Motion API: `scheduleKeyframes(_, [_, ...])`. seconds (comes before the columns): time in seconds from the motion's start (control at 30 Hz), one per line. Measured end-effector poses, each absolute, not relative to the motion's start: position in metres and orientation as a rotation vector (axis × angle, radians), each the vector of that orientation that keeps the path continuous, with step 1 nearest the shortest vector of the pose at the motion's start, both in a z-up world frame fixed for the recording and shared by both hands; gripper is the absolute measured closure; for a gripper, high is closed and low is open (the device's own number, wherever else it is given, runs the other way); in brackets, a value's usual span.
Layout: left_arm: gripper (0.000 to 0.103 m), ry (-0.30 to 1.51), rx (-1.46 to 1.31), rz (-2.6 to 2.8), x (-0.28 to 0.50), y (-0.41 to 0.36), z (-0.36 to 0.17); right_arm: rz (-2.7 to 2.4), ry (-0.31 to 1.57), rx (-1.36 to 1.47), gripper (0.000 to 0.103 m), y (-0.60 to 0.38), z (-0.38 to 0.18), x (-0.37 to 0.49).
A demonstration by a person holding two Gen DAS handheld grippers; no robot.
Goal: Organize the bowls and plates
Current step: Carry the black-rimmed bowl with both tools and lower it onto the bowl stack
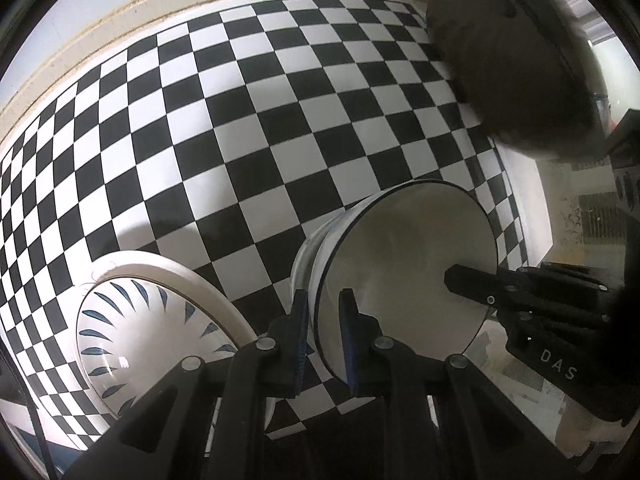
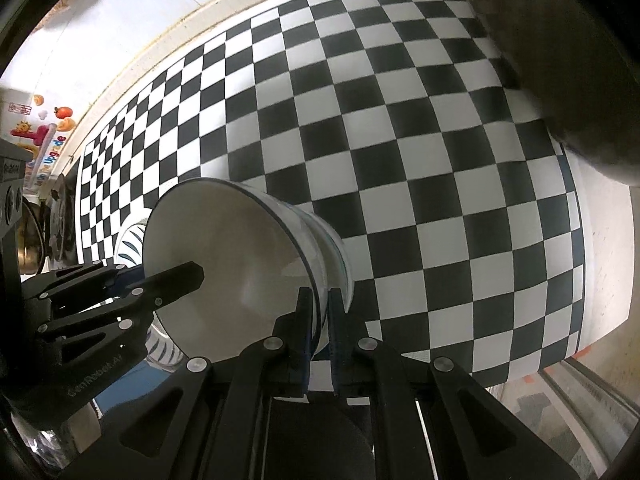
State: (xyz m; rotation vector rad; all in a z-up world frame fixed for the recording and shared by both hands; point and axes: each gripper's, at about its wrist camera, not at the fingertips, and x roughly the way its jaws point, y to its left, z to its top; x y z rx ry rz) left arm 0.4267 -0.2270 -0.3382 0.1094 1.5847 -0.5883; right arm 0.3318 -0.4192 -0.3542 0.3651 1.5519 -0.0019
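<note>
Jaws of both grippers, left gripper [image 1: 325, 340] and right gripper [image 2: 319, 330], clench one white bowl's [image 1: 404, 264] opposite rims above the checkered counter [image 1: 248, 120]; uneven pull risks dropping it.

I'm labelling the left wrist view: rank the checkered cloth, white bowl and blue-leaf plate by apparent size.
1. Checkered cloth
2. White bowl, though nearness to the camera inflates it
3. Blue-leaf plate, partly hidden; close to the bowl, so unsure
</note>
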Motion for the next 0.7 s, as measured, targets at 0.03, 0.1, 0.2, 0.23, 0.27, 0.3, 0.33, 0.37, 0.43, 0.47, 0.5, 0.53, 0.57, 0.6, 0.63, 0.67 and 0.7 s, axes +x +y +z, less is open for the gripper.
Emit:
scheduleKeyframes(0.03, [0.09,1.589,0.113,-0.587,0.426,-0.228,-0.34,-0.004,1.555,0.362,0.095,-0.419,-0.356,0.332])
scheduleKeyframes(0.1, [0.09,1.597,0.119,-0.584,0.424,-0.229,-0.344,-0.005,1.561,0.355,0.094,-0.418,-0.358,0.331])
scheduleKeyframes(0.2, [0.09,1.61,0.129,-0.579,0.423,-0.23,-0.35,0.0,1.576,0.357,0.094,-0.419,-0.362,0.331])
scheduleKeyframes(0.23, [0.09,1.609,0.132,-0.579,0.422,-0.231,-0.35,-0.001,1.58,0.357,0.094,-0.419,-0.363,0.332])
scheduleKeyframes(0.27, [0.09,1.607,0.135,-0.578,0.422,-0.231,-0.35,-0.002,1.586,0.353,0.094,-0.419,-0.365,0.332])
scheduleKeyframes(0.3, [0.09,1.605,0.139,-0.578,0.422,-0.232,-0.35,-0.002,1.59,0.355,0.094,-0.419,-0.366,0.333])
scheduleKeyframes(0.33, [0.09,1.605,0.143,-0.576,0.422,-0.233,-0.35,-0.003,1.592,0.359,0.094,-0.42,-0.366,0.333])
scheduleKeyframes(0.37, [0.09,1.608,0.144,-0.576,0.422,-0.234,-0.351,-0.003,1.595,0.36,0.094,-0.42,-0.367,0.333])
scheduleKeyframes(0.43, [0.09,1.615,0.142,-0.575,0.421,-0.235,-0.353,-0.004,1.603,0.361,0.094,-0.42,-0.367,0.334])
scheduleKeyframes(0.47, [0.09,1.618,0.143,-0.575,0.42,-0.236,-0.354,-0.006,1.607,0.363,0.094,-0.42,-0.368,0.335])
scheduleKeyframes(0.5, [0.09,1.618,0.144,-0.574,0.419,-0.236,-0.354,-0.006,1.611,0.36,0.094,-0.42,-0.368,0.335])
scheduleKeyframes(0.53, [0.09,1.617,0.147,-0.573,0.419,-0.236,-0.355,-0.008,1.617,0.357,0.094,-0.42,-0.369,0.335])
scheduleKeyframes(0.57, [0.09,1.612,0.149,-0.57,0.418,-0.236,-0.354,-0.008,1.621,0.361,0.092,-0.42,-0.369,0.335])
scheduleKeyframes(0.6, [0.09,1.61,0.152,-0.568,0.418,-0.236,-0.354,-0.007,1.624,0.367,0.092,-0.42,-0.369,0.335])
scheduleKeyframes(0.63, [0.09,1.609,0.152,-0.567,0.418,-0.236,-0.354,-0.006,1.625,0.366,0.091,-0.42,-0.369,0.336])
scheduleKeyframes(0.67, [0.09,1.611,0.151,-0.569,0.418,-0.236,-0.354,-0.005,1.626,0.362,0.091,-0.42,-0.37,0.336])
scheduleKeyframes(0.7, [0.09,1.611,0.148,-0.567,0.418,-0.236,-0.354,-0.006,1.627,0.36,0.091,-0.42,-0.369,0.336])
